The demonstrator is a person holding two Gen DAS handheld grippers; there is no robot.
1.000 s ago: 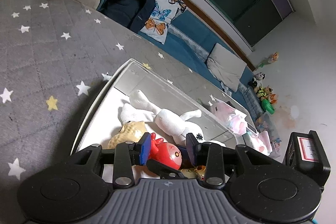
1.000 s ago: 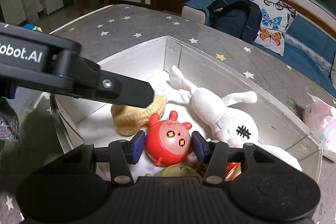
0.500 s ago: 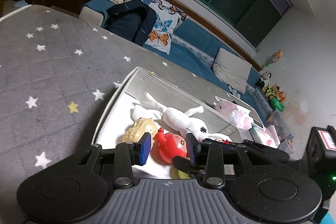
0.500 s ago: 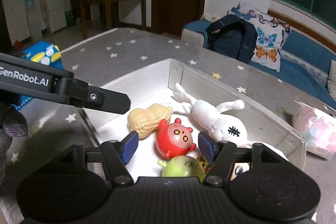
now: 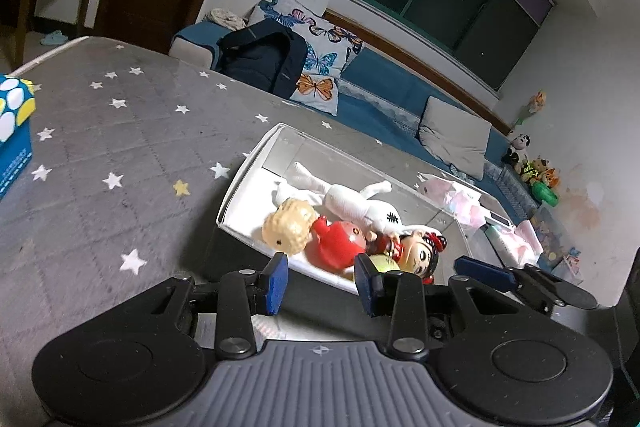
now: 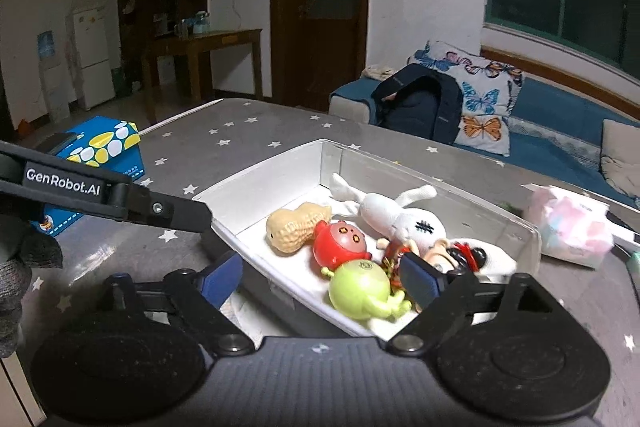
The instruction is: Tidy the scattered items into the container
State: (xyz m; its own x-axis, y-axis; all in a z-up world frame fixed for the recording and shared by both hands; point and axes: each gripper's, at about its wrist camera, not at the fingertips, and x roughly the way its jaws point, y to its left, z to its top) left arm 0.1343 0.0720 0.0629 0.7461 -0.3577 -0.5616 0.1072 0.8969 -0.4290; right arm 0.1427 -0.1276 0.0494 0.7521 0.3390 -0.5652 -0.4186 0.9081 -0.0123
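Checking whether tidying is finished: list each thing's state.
container: open-topped, holding toys
red toy: inside, released
green toy: inside
peanut toy: inside
white plush: lying inside
pink packet: outside, on the table
right gripper: fingers just opened, empty
left gripper: open, empty

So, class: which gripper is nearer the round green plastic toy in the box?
Right. The right gripper has the green toy just beyond its open jaws; the left gripper sits further left.

The right gripper (image 6: 320, 277) is opened off the red round toy (image 6: 340, 243) and both grippers are drawn back.
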